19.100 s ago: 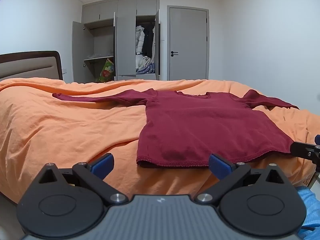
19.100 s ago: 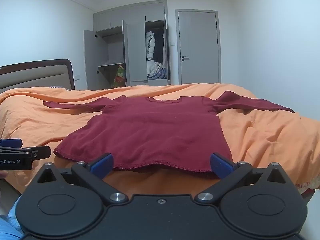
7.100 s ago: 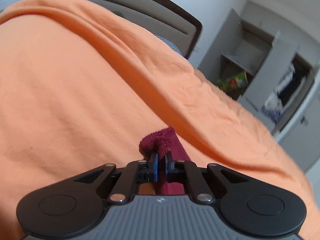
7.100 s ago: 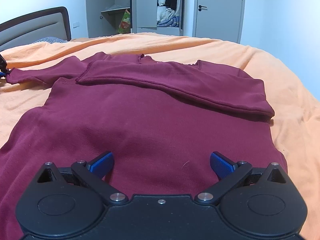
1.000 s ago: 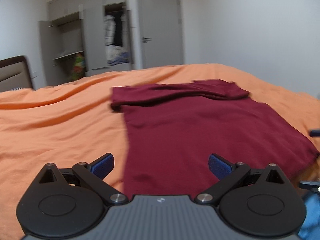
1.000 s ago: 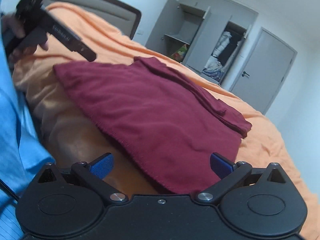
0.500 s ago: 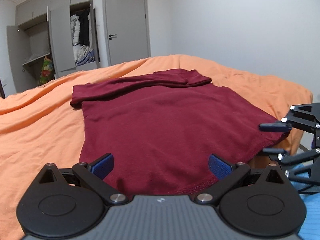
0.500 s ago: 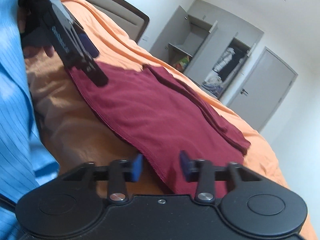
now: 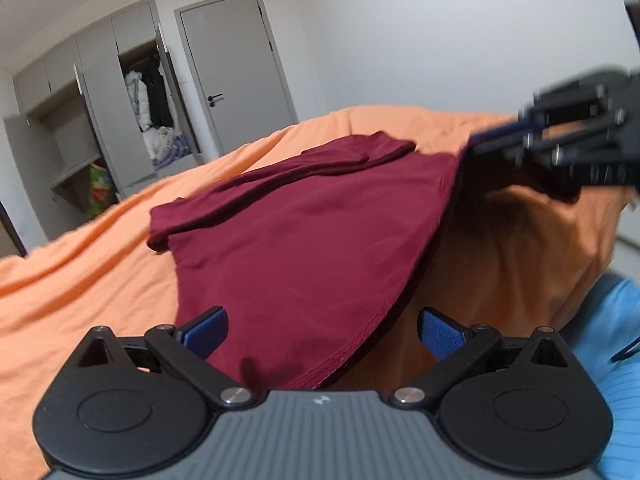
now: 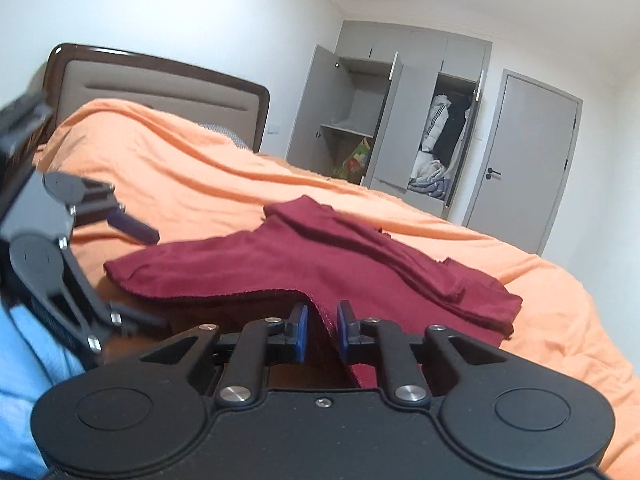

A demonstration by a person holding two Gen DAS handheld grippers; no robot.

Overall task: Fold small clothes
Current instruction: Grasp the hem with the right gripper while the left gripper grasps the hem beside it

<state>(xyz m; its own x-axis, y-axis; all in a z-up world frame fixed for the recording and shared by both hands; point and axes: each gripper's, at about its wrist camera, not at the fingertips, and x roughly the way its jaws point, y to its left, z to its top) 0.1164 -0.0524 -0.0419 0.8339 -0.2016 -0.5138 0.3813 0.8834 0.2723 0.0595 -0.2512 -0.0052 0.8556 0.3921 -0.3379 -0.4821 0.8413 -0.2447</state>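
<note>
One wide bed [image 9: 80,288] fills the room, covered by an orange duvet, with a padded headboard [image 10: 160,88] at its far end; beyond stand a grey wardrobe [image 10: 400,120] with open doors and a closed grey door [image 9: 236,64]. A maroon top [image 9: 304,240], sleeves folded across its chest, lies by the near edge of the bed. The left gripper [image 9: 320,328] hovers with fingers spread wide just above the hem's left corner, gripping nothing. The right gripper [image 10: 319,334] has its blue pads nearly together, pinching the hem's right corner and lifting it off the duvet.
</note>
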